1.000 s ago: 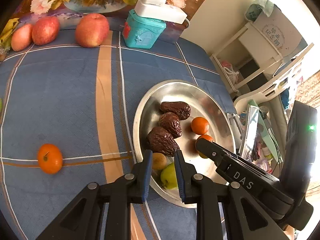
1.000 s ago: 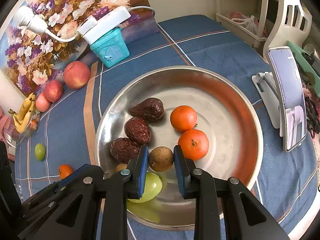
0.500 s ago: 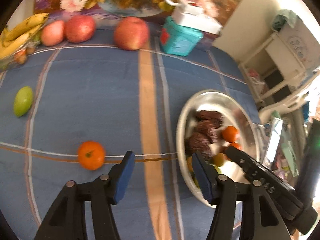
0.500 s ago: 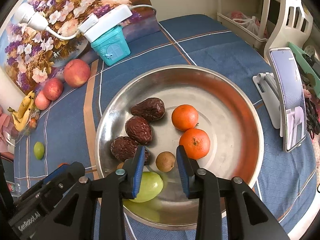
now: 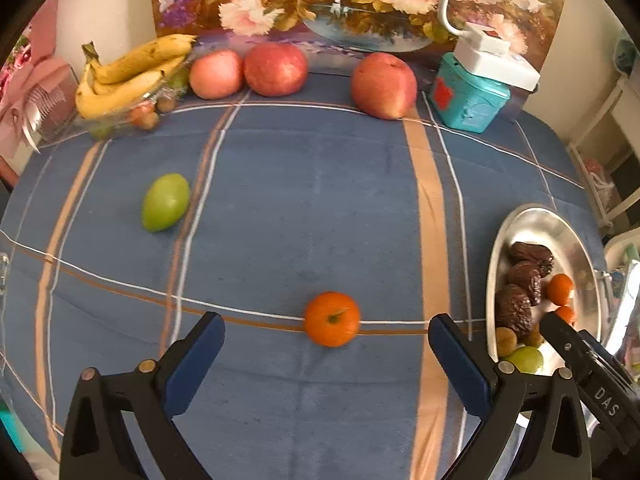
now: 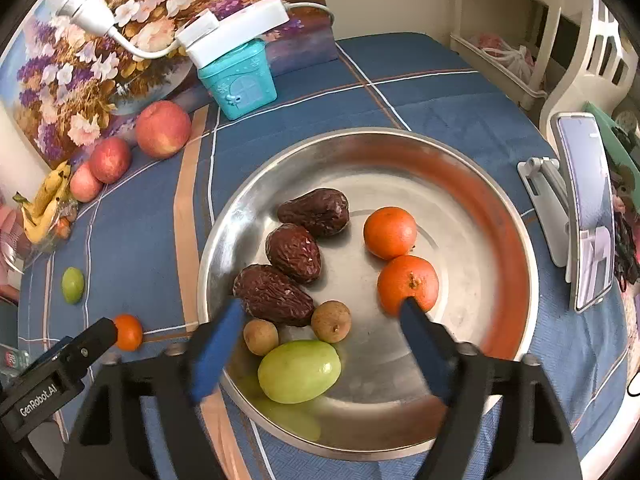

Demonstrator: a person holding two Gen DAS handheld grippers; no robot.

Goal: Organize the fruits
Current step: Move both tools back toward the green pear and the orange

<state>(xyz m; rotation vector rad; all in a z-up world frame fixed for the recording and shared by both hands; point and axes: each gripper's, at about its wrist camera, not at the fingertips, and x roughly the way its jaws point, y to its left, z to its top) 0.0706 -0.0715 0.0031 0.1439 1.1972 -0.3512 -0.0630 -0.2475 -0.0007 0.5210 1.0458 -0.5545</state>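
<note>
A steel plate (image 6: 500, 216) holds three dark dates (image 6: 294, 252), two tangerines (image 6: 408, 284), two small brown longans (image 6: 331, 321) and a green fruit (image 6: 299, 371). My right gripper (image 6: 320, 312) is open and empty, just above the plate's near side, over the longans. My left gripper (image 5: 326, 330) is open and empty; a loose tangerine (image 5: 332, 319) lies on the blue cloth between its fingertips, a little ahead. A second green fruit (image 5: 165, 202) lies further left. The plate (image 5: 532, 220) sits at the right edge of the left wrist view.
Three apples (image 5: 383, 85) and a banana bunch (image 5: 124, 74) line the back edge before a flower painting. A teal box (image 5: 468, 98) carries a white power strip. A phone on a stand (image 6: 586, 216) stands right of the plate. A white rack (image 6: 580, 48) is beyond the table.
My left gripper swung left from the plate to the loose tangerine and opened wide. My right gripper let go of the brown longan into the plate and opened wide.
</note>
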